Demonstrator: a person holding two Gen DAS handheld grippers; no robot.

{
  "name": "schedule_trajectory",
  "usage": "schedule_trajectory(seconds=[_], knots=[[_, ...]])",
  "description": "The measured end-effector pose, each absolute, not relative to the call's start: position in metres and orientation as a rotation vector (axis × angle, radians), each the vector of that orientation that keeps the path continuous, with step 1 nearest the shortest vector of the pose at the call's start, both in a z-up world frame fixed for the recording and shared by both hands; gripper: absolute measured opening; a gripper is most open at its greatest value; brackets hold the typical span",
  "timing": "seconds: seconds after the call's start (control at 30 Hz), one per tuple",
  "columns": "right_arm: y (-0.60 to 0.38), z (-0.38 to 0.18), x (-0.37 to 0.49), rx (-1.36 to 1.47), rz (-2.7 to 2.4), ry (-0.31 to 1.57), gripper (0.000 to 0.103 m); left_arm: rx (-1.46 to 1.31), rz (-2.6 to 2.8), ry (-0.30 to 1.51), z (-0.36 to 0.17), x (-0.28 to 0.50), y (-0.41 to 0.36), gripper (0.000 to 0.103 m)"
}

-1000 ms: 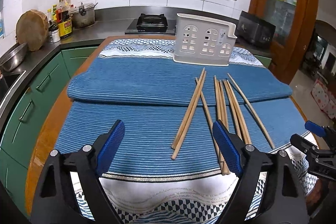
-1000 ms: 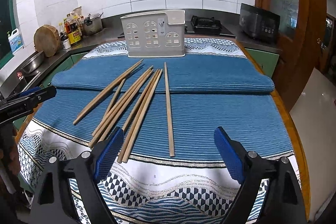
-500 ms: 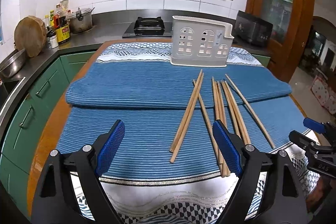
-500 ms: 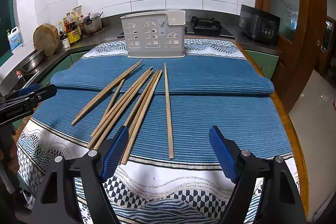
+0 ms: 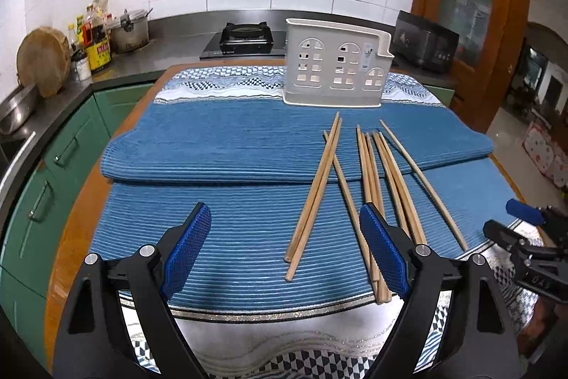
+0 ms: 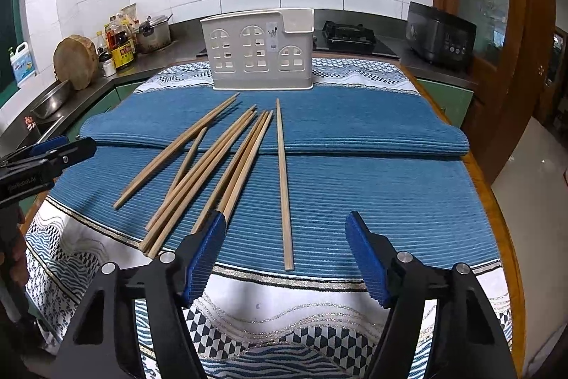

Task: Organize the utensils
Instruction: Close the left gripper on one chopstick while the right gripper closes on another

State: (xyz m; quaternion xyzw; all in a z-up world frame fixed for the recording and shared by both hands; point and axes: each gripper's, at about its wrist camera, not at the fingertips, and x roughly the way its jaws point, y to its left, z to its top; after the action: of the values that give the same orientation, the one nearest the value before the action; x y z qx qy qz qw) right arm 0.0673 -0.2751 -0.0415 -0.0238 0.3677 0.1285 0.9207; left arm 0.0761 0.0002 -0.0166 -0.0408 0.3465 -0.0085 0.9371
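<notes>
A: Chopsticks [image 6: 227, 166]?
B: Loose fan on blue mat [image 6: 355, 187], centre-left in R wrist view. Thin ends toward 12, thick ends toward 6–7. Some crossing or touching each other. One single stick [image 6: 282, 183] lying apart at the fan's 3 o'clock side, nearly straight 12-to-6.
A: Holder?
B: White utensil caddy [image 6: 259, 55] at 12, upright on patterned cloth [image 6: 269, 308], just past the mat's far edge. Arched cut-outs in front wall. Inside not visible. Apart from sticks, tips near its base.
A: R gripper [image 6: 285, 254]?
B: Spread, nothing pinched. Jaws just been closing in, still well apart. Near end of single stick lying between the blue pads, no contact seen. L pad [image 6: 206, 258] overlapping thick ends of the fan in the picture; touching or above, can't tell.
A: L gripper [image 5: 284, 247]?
B: Spread wide too, empty; jaws just eased in a little. Pair of crossed sticks [image 5: 314, 194] ending between the pads in L wrist view, no contact seen. R-hand pad [image 5: 385, 258] in front of more stick ends.
A: Each visible to the other?
B: Yes. R gripper at 3–4 in L view, L gripper at 9 in R view.
A: Surroundings?
B: Stove [image 5: 245, 36] at 12 behind caddy, pot [image 5: 129, 31] + bottles [image 5: 94, 39] at 10, round wood board [image 5: 42, 61] at 9–10.
</notes>
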Motion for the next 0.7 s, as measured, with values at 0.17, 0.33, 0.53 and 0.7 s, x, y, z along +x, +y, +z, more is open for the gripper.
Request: schedule_trajectory(seconds=[0.17,0.33,0.53,0.7], knots=[[-0.276,-0.045,0.072,-0.038,0.267,0.767,0.063,-0.111,-0.030,0.734,-0.023,0.086,0.005,0.061],[-0.276,-0.052,0.076,-0.031,0.270,0.790,0.058,-0.103,-0.052,0.765,-0.033,0.098,0.003,0.051],[-0.279,-0.059,0.083,-0.022,0.270,0.818,0.051,-0.103,-0.098,0.835,-0.053,0.119,-0.001,0.042],[-0.280,-0.066,0.088,-0.027,0.260,0.838,0.050,-0.081,-0.127,0.880,-0.068,0.136,-0.003,0.038]])
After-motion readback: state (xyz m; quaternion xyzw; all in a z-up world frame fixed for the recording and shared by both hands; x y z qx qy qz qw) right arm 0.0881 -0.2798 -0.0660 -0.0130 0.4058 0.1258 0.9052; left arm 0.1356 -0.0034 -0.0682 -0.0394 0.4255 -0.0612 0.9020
